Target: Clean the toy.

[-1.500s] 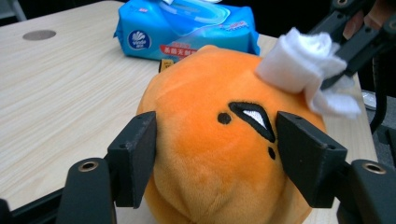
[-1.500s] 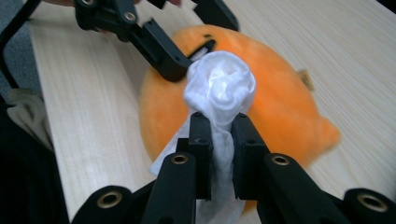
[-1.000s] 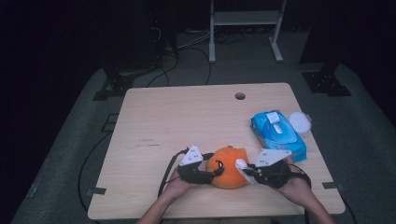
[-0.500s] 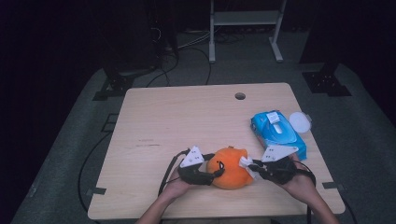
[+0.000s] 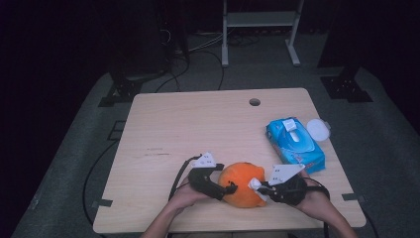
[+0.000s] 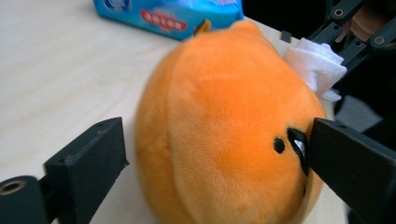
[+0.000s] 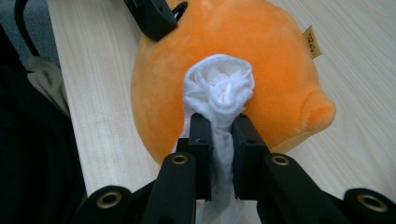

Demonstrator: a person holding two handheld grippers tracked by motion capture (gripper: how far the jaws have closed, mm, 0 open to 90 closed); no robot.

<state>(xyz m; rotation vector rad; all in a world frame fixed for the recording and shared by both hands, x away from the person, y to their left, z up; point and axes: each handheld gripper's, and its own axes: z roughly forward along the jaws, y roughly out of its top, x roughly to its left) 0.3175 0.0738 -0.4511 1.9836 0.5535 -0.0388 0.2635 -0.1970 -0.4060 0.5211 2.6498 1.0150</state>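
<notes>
An orange plush toy [image 5: 240, 183] lies near the table's front edge, between both grippers. My left gripper [image 5: 224, 187] is at its left side. In the left gripper view its jaws [image 6: 217, 140] have just been opening and stand wide around the toy [image 6: 224, 126]. The left jaw is clear of the plush and the right jaw sits at its black-stitched face. My right gripper [image 7: 219, 126] is shut on a bunched white wipe [image 7: 219, 88], pressed against the toy [image 7: 280, 60].
A blue pack of wet wipes [image 5: 295, 144] lies at the table's right, with a round white lid [image 5: 317, 130] beside it. The wooden table [image 5: 198, 124] has a cable hole [image 5: 254, 102] near its back edge. Dark floor, cables and stands surround it.
Both hands stay at the toy with hardly any travel. The left gripper's jaws now reach around the toy's front. The right gripper with the wipe shifted slightly along the toy's right side.
</notes>
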